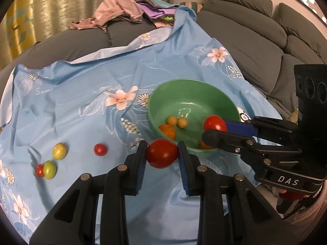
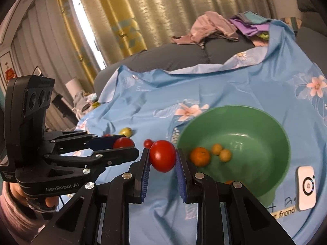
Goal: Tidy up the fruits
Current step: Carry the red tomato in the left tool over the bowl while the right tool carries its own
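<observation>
My left gripper [image 1: 162, 145] is shut on a red tomato [image 1: 162, 155], just in front of the near rim of a green bowl [image 1: 184, 94]. My right gripper [image 1: 214, 128] comes in from the right, shut on a second red tomato [image 1: 215, 122] over the bowl's right side. In the right wrist view that gripper [image 2: 162, 152] holds its tomato [image 2: 162, 157] left of the bowl [image 2: 245, 122], and the left gripper [image 2: 125, 144] holds its tomato [image 2: 123, 142] further left. In the bowl lie an orange [image 1: 168, 131] and two small yellow fruits [image 1: 171, 120].
On the blue flowered cloth [image 1: 81, 81] left of the bowl lie a yellow-green fruit [image 1: 59, 151], a small red one [image 1: 100, 149], a green one [image 1: 49, 169] and another small red one [image 1: 39, 170]. A white device [image 2: 306, 187] lies right of the bowl. Clothes [image 1: 114, 12] are piled on the grey sofa behind.
</observation>
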A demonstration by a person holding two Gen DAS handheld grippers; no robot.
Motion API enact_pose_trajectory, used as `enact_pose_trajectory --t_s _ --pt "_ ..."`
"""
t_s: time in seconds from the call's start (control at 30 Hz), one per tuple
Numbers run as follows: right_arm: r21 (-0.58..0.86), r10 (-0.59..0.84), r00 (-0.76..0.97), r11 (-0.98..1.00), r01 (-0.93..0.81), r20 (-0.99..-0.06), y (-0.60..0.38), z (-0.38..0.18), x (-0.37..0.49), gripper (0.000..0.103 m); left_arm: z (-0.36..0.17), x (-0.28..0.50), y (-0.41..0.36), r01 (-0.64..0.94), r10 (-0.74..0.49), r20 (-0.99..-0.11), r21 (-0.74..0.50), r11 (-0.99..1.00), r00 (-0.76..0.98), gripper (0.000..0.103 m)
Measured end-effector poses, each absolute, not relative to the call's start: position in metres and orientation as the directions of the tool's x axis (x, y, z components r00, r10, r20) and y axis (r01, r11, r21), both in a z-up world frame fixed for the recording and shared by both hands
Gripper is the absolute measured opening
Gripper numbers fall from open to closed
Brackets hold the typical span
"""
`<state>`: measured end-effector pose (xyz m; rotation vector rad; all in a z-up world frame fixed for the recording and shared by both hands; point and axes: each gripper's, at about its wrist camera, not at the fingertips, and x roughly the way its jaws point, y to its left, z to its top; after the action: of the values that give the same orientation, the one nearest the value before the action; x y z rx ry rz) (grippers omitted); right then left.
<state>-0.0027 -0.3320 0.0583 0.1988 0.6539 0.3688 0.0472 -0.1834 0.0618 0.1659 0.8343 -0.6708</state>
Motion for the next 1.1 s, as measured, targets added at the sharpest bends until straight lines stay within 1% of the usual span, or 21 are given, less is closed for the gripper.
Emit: enact_pose_trajectory --t_s 0.6,1.1 --pt "0.327 0.339 0.752 0.929 -0.172 -0.566 -0.374 0.043 0.005 0.026 0.046 0.071 -0.239 0.677 -0.485 -0.766 -0.090 0.730 0.421 0.030" --pt "0.337 0.318 0.746 0.932 -0.133 -0.585 -0.385 0.035 0.012 0.026 0.030 0.083 -0.258 0.705 -0.469 -0.794 -0.073 0.706 0.387 0.030"
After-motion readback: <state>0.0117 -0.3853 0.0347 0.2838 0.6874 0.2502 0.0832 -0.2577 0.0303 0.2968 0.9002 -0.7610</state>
